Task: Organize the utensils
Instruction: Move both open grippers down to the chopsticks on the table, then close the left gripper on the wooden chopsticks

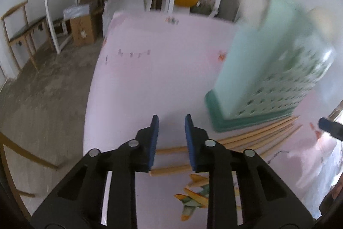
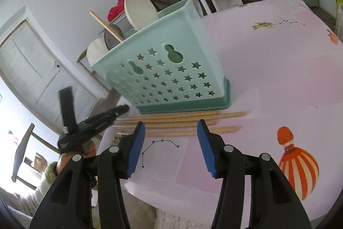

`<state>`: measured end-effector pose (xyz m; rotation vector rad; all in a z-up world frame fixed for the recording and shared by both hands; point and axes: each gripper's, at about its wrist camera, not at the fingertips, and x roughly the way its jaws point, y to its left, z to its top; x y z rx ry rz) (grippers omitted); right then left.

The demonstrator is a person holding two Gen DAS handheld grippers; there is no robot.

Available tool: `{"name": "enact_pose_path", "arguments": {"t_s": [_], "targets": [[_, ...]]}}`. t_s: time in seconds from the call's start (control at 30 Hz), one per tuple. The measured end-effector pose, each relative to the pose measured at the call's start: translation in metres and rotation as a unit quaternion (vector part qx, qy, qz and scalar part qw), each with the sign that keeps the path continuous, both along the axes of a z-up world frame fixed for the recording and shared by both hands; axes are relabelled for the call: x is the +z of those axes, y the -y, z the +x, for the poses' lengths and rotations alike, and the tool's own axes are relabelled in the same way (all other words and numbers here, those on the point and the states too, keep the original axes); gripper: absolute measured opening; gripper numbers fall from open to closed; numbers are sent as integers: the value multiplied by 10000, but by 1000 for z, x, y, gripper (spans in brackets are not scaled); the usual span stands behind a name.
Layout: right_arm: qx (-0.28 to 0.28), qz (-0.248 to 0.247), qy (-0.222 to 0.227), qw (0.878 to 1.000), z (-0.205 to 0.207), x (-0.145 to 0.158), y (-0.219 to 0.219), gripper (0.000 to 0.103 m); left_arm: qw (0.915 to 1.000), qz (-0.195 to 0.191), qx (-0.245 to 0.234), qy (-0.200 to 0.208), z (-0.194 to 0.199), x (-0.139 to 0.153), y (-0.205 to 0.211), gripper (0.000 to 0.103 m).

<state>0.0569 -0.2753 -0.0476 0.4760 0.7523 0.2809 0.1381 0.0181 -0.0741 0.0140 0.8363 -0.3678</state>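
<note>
the step in hand looks like picking up the tapered wooden chopsticks (image 2: 178, 122), lying on the pink printed worktop (image 2: 268, 78) against the base of the mint-green star-punched plastic utensil holder (image 2: 171, 70). the left gripper (image 1: 171, 138) is narrowly parted over two sticks, pinching nothing yet; the right gripper (image 2: 171, 143) is spread and empty. next, the left needs to settle onto one stick. the holder is blurred in the left view; its inside is hidden.

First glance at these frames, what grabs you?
The mint-green utensil caddy with star cut-outs stands on the pink table, with wooden spoons sticking out of its top. A row of wooden chopsticks lies loose on the table along its base, just ahead of the right gripper. An orange hot-air balloon print marks the table's near corner.
</note>
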Motion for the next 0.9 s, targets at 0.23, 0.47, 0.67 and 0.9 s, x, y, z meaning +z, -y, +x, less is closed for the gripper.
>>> {"name": "enact_pose_path", "arguments": {"t_s": [0.23,0.47,0.67,0.9], "targets": [[170,210,-294,9992,6,-14,-6,50,9995,41,-269,-167,-18,3,5,17],[318,355,-841,9953,1,-36,-25,50,9976,-147,-518,-432,-42,4,5,15],[88,646,-1064,9922,-5,-47,-24,49,9937,-497,-677,-736,-67,3,5,12],[-201,771,-1171,9899,-6,-48,-22,46,9852,-899,-1020,-1045,-104,1,25,12]]}}
